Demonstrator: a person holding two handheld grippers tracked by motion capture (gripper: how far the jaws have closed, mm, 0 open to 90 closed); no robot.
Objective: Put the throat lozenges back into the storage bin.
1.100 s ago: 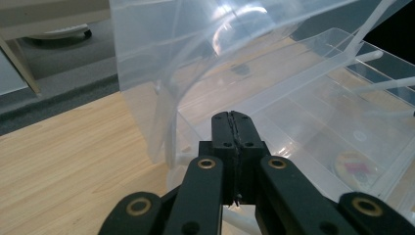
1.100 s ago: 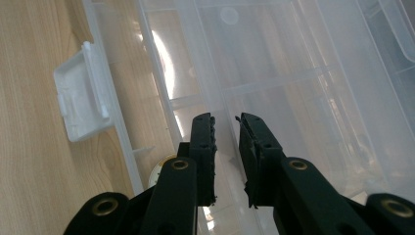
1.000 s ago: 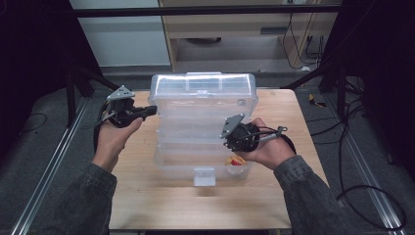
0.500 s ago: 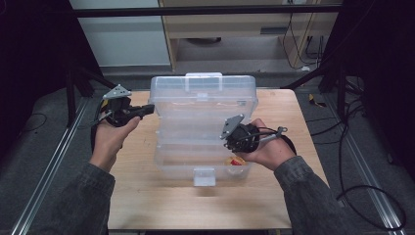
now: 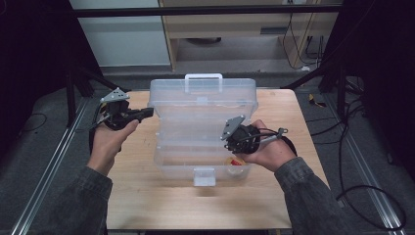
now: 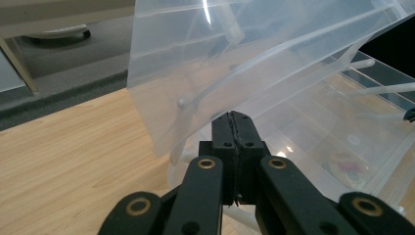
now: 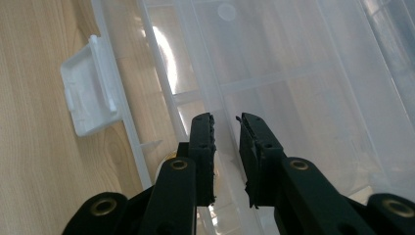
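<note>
Clear plastic case stands open as two grippers close in from either side

Clear plastic case (image 5: 203, 132) sits mid-table (image 5: 147, 200) in the high view, lid raised toward twelve o'clock, white latch (image 5: 204, 175) at six. The left gripper (image 5: 147, 113) hovers at the lid's nine o'clock edge; the right gripper (image 5: 230, 144) hangs over the tray near four o'clock, nearer the yellow-and-red item (image 5: 236, 161) in the front corner.

From the left gripper view, the left gripper (image 6: 235, 117) has its jaws pressed together on nothing, tips just short of the tilted lid (image 6: 235, 63) at twelve o'clock.

From the right gripper view, the right gripper (image 7: 226, 120) shows a narrow gap, nothing between the jaws, aimed along the tray's divider ribs; the latch (image 7: 90, 88) lies at ten o'clock.
</note>
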